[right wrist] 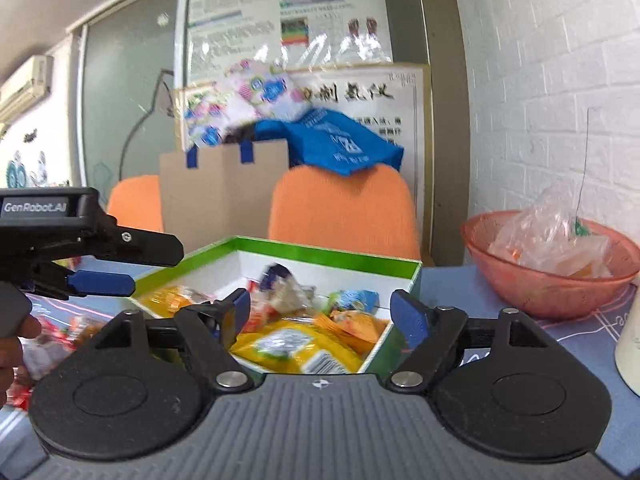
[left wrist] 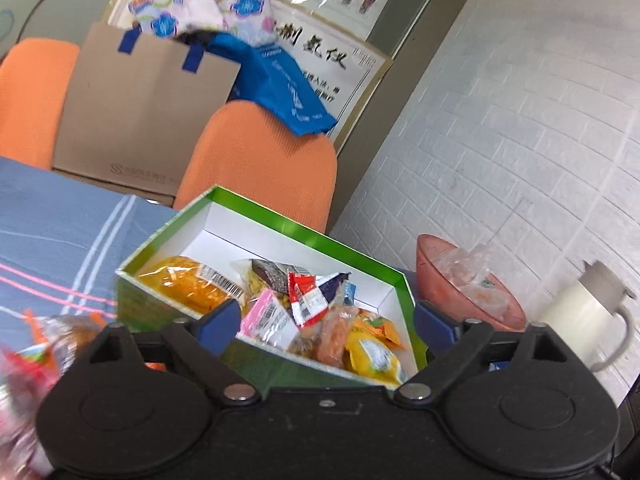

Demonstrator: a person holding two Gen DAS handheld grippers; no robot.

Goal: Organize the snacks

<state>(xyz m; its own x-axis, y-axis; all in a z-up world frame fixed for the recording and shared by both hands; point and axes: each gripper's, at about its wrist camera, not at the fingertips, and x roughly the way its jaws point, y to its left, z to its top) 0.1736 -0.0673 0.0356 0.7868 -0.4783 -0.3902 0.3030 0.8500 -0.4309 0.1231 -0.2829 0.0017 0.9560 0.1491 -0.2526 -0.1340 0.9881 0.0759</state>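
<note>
A green box [left wrist: 288, 226] with a white inside stands on the blue-grey tablecloth [left wrist: 52, 232]. It holds several snack packets, among them an orange-yellow bag [left wrist: 182, 286] and a red-and-white sachet [left wrist: 306, 298]. My left gripper [left wrist: 326, 320] is open just in front of the box's near corner, with nothing pressed between its blue pads. In the right wrist view the same box [right wrist: 320, 250] sits ahead with a yellow packet [right wrist: 296, 344] nearest. My right gripper [right wrist: 324, 312] is open over the box's near edge and holds nothing. The left gripper [right wrist: 120, 284] reaches in from the left.
Loose snack packets [left wrist: 40, 344] lie on the cloth left of the box. A pink bowl [right wrist: 520, 280] with a clear plastic bag stands right of it, next to a white jug [left wrist: 580, 320]. Behind the table are orange chairs [right wrist: 344, 208] and a cardboard box [left wrist: 140, 120]. The white brick wall is to the right.
</note>
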